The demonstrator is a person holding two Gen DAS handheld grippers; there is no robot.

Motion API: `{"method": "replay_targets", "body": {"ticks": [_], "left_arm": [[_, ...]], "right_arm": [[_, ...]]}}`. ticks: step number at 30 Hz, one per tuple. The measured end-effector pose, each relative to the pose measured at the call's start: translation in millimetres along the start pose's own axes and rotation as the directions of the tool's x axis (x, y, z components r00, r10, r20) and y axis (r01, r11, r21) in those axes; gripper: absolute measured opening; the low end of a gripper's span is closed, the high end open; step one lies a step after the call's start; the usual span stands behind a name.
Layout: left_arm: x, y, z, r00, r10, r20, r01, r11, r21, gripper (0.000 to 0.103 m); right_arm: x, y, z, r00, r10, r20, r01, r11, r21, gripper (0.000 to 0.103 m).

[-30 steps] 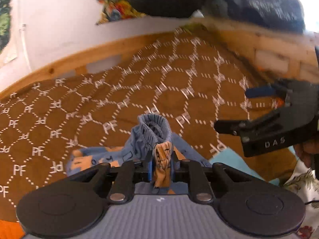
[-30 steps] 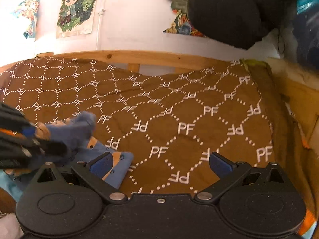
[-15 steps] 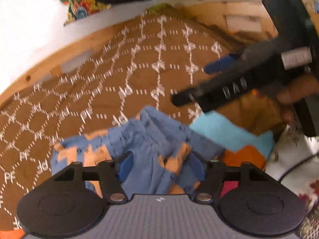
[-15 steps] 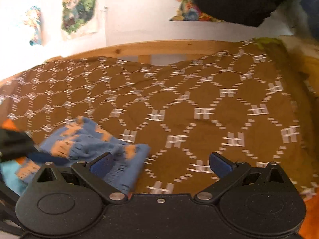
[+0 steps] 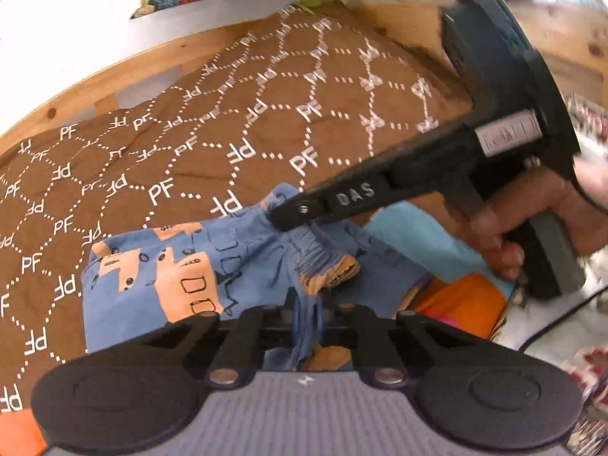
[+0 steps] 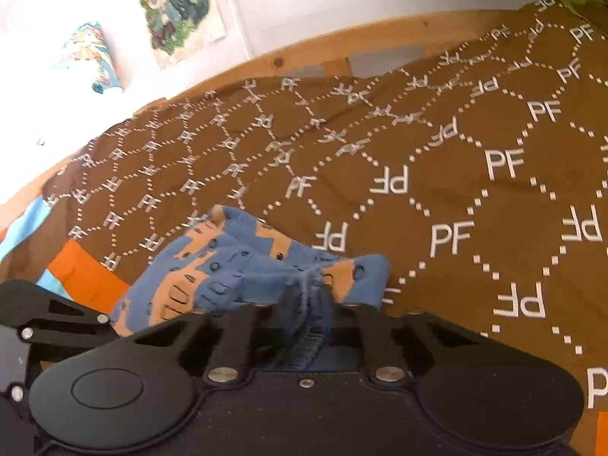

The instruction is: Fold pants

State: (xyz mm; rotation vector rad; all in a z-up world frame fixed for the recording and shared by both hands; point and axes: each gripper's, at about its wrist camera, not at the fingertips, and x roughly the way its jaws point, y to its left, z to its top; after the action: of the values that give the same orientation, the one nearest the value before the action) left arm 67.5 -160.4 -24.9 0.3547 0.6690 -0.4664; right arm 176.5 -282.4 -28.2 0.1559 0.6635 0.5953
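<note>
Small blue pants with orange prints (image 5: 159,277) lie crumpled on the brown bedspread. The jaws of my left gripper (image 5: 307,315) are closing, and a fold of the blue cloth is pinched between the pads. My right gripper (image 5: 283,214) reaches in from the right, held by a hand (image 5: 505,235), with its tips at the far edge of the pants. In the right wrist view the pants (image 6: 228,266) bunch up just ahead of the right gripper (image 6: 312,304). Its jaws are closing too, with the gathered ribbed edge squeezed between them.
The brown bedspread (image 5: 266,114) with a white PF pattern covers the bed, inside a wooden frame (image 5: 114,87). Orange and light blue cloth (image 5: 456,296) lies under the pants on the near right. A dark cable (image 5: 562,319) runs at the right. Posters (image 6: 178,11) hang on the white wall.
My left gripper let the raised waistband drop, sank, then shut again on a fold. The right gripper swung left over to the pants and went from wide open to clamped on them.
</note>
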Motion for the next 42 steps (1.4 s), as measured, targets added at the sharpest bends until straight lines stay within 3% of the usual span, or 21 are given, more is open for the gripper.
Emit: {"method": "replay_targets", "body": {"ticks": [5, 7, 9, 13, 14, 15, 17, 19, 21, 23, 25, 26, 28, 30, 32, 35, 39, 42], "left_arm": [[-16.9, -2.8, 4.2, 0.998, -0.028, 0.062, 0.028, 1.000, -0.007, 0.008], [-13.6, -7.0, 4.7, 0.998, -0.043, 0.047, 0.042, 0.999, 0.008, 0.008], [-0.7, -11.8, 1.7, 0.998, -0.054, -0.015, 0.055, 0.998, 0.029, 0.011], [5.0, -5.0, -8.1, 0.995, -0.097, -0.004, 0.097, 0.995, -0.029, 0.017], [1.3, -0.6, -8.1, 0.994, -0.110, 0.008, 0.111, 0.992, -0.060, 0.028], [-3.5, 4.4, -7.9, 0.992, -0.128, 0.018, 0.129, 0.987, -0.092, 0.050], [-19.7, 15.9, -9.8, 0.989, -0.128, 0.077, 0.139, 0.978, -0.156, 0.065], [-36.0, 29.5, -12.9, 0.988, -0.093, 0.121, 0.118, 0.968, -0.223, 0.071], [-47.7, 45.6, -16.7, 0.990, -0.012, 0.144, 0.056, 0.950, -0.307, 0.092], [-51.3, 61.4, -20.9, 0.986, 0.128, 0.105, -0.077, 0.916, -0.393, 0.102], [-45.9, 77.1, -27.2, 0.968, 0.251, 0.017, -0.218, 0.868, -0.447, 0.102], [-43.4, 83.0, -31.0, 0.960, 0.278, -0.026, -0.259, 0.852, -0.455, 0.102], [-31.6, 91.9, -40.6, 0.944, 0.307, -0.121, -0.328, 0.840, -0.431, 0.101], [-22.4, 92.9, -52.2, 0.916, 0.348, -0.198, -0.399, 0.832, -0.384, 0.101], [-27.2, 97.4, -63.1, 0.927, 0.335, -0.168, -0.375, 0.830, -0.414, 0.102], [-31.1, 106.3, -66.5, 0.924, 0.332, -0.188, -0.382, 0.803, -0.458, 0.103], [-35.9, 111.9, -57.3, 0.924, 0.325, -0.201, -0.382, 0.802, -0.459, 0.102], [-42.9, 115.3, -48.2, 0.931, 0.322, -0.172, -0.365, 0.811, -0.458, 0.103]], "right_arm": [[-27.1, 2.1, 15.6, 1.000, -0.004, 0.029, 0.004, 1.000, 0.005, 0.009], [-32.7, 3.1, 18.8, 1.000, -0.031, -0.004, 0.031, 1.000, 0.005, 0.009], [-28.7, 1.4, 14.9, 0.996, -0.063, -0.057, 0.063, 0.998, -0.001, 0.011], [-18.1, -2.1, -4.8, 0.986, -0.131, -0.100, 0.128, 0.991, -0.038, 0.025], [-20.5, -1.3, -5.2, 0.987, -0.137, -0.086, 0.133, 0.990, -0.048, 0.030], [-23.1, -0.4, -5.1, 0.986, -0.147, -0.075, 0.142, 0.988, -0.060, 0.039], [-28.5, 3.7, -1.5, 0.983, -0.182, -0.038, 0.178, 0.980, -0.092, 0.057], [-33.9, 8.3, 0.4, 0.979, -0.204, -0.008, 0.202, 0.973, -0.108, 0.075], [-36.3, 13.8, 1.3, 0.977, -0.212, -0.006, 0.210, 0.972, -0.106, 0.083], [-35.9, 23.1, -0.2, 0.971, -0.239, -0.008, 0.236, 0.964, -0.121, 0.094], [-33.9, 35.3, -4.4, 0.964, -0.265, -0.010, 0.260, 0.953, -0.155, 0.099], [-31.7, 41.1, -7.5, 0.959, -0.283, -0.018, 0.275, 0.944, -0.181, 0.099], [-27.5, 48.7, -13.0, 0.943, -0.329, -0.046, 0.307, 0.917, -0.253, 0.100], [-27.6, 52.3, -20.1, 0.925, -0.377, -0.052, 0.339, 0.877, -0.340, 0.102], [-32.9, 49.0, -24.0, 0.911, -0.410, -0.042, 0.365, 0.850, -0.381, 0.102], [-34.3, 34.6, -27.6, 0.864, -0.499, -0.066, 0.428, 0.798, -0.423, 0.102], [-46.9, 24.2, -21.7, 0.889, -0.457, -0.009, 0.428, 0.839, -0.337, 0.101], [-49.6, 33.4, -15.2, 0.903, -0.416, 0.112, 0.429, 0.847, -0.315, 0.102]]}}
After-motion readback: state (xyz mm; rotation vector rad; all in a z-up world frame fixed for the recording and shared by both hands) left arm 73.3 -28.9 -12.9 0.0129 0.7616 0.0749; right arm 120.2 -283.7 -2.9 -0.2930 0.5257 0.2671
